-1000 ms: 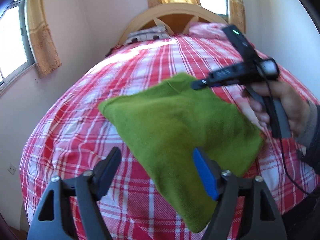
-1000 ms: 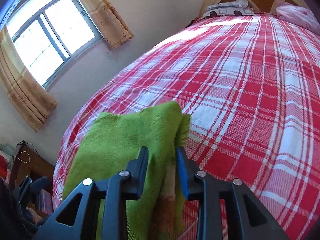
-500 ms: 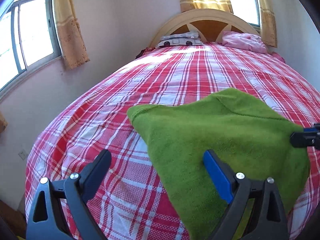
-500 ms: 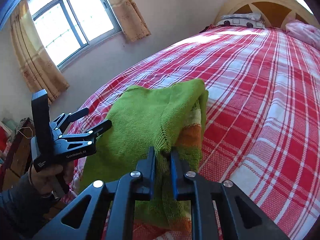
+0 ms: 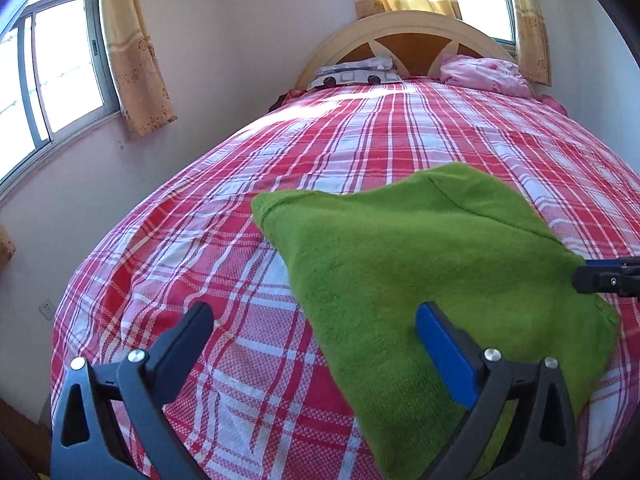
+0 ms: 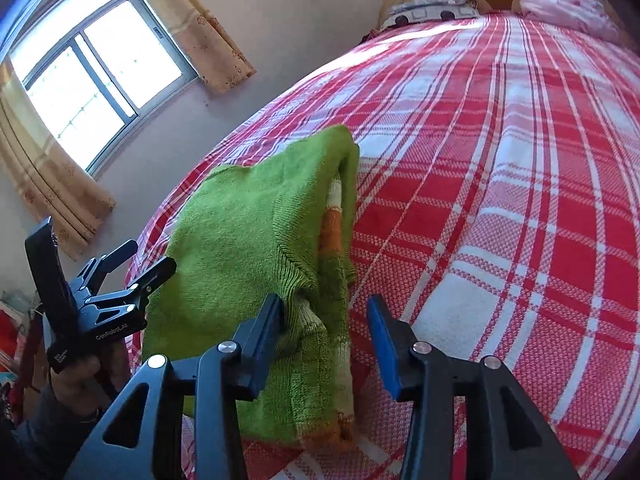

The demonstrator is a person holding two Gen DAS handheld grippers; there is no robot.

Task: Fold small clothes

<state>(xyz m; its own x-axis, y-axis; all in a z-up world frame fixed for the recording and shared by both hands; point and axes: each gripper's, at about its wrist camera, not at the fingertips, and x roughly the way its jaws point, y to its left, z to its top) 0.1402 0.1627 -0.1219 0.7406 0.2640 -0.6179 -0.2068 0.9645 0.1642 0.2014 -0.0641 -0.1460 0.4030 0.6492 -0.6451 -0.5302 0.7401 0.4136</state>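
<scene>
I am looking down a bed (image 5: 380, 140) covered in a red and white plaid sheet (image 6: 520, 160), in a room with pale walls. At ten o'clock in both wrist views a window (image 5: 60, 80) stands with yellow curtains (image 5: 136, 52) beside it. At twelve o'clock is the arched wooden headboard (image 5: 404, 36), with a grey patterned pillow (image 5: 356, 72) and a pink pillow (image 5: 484, 74) against it.

My left tool (image 5: 316, 332) has its jaws opening and spread wide, with nothing gripped. Between them I see mostly plaid sheet, and the right, blue-padded finger sits over the near part of the green knit sweater (image 5: 440, 272). In the right wrist view this tool (image 6: 120, 264) shows at eight o'clock, held in a hand (image 6: 76, 380) just beside the sweater's left edge.

The sweater lies folded on the bed at the near end, its orange and white striped layers showing along the right fold (image 6: 332, 232).

My right tool (image 6: 324, 340) has its jaws opening. The sweater's ribbed edge sits between them, against the left finger and clear of the blue one, so it is not clamped. Its tip (image 5: 600, 276) enters the left wrist view at three o'clock, at the sweater's right edge.
</scene>
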